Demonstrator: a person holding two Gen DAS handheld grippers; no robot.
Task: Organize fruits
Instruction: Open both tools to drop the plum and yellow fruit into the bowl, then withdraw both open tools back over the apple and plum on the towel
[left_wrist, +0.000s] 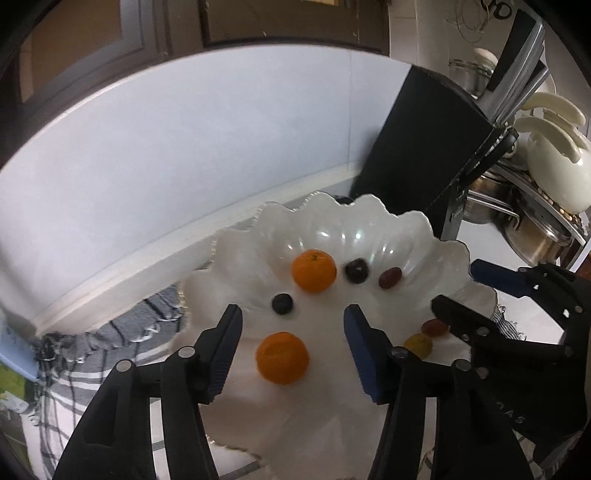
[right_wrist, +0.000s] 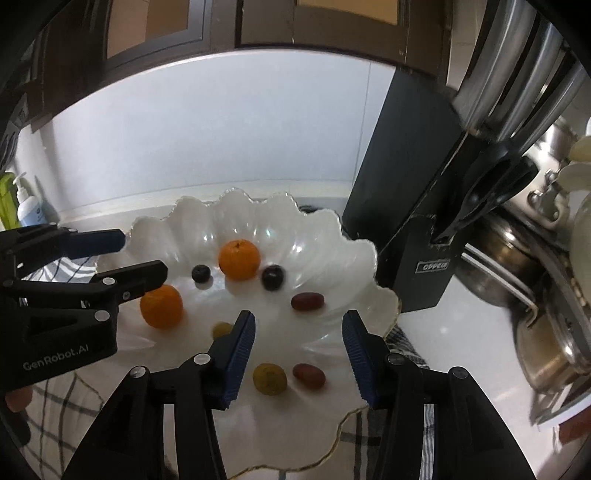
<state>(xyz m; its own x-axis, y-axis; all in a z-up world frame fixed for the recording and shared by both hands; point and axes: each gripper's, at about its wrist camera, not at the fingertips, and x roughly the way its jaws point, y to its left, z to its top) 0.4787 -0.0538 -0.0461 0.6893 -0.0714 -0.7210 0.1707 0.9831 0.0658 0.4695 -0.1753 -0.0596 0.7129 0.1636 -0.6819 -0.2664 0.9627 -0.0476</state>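
A white scalloped glass bowl (left_wrist: 388, 229) (right_wrist: 207, 218) holds several fruits. In the left wrist view an orange (left_wrist: 282, 357) lies between the fingers of my open, empty left gripper (left_wrist: 293, 319); a second orange (left_wrist: 314, 270), a blueberry (left_wrist: 282, 303), a dark grape (left_wrist: 357, 270) and a red grape (left_wrist: 390, 277) lie farther back. In the right wrist view my open, empty right gripper (right_wrist: 299, 326) hovers over a yellow-green fruit (right_wrist: 269, 378) and a red grape (right_wrist: 308, 375). Both oranges (right_wrist: 161, 306) (right_wrist: 239, 259) show there too. Each gripper shows in the other's view (left_wrist: 456, 284) (right_wrist: 144, 254).
A checked cloth (left_wrist: 92, 354) (right_wrist: 402, 350) lies under the bowl. A black knife block (left_wrist: 424, 147) (right_wrist: 410, 206) stands right behind the bowl. Steel pots (left_wrist: 532, 236) (right_wrist: 546, 332) and white utensils (left_wrist: 554, 155) crowd the right. A white wall (left_wrist: 184, 147) backs the counter; a soap bottle (right_wrist: 27, 206) stands left.
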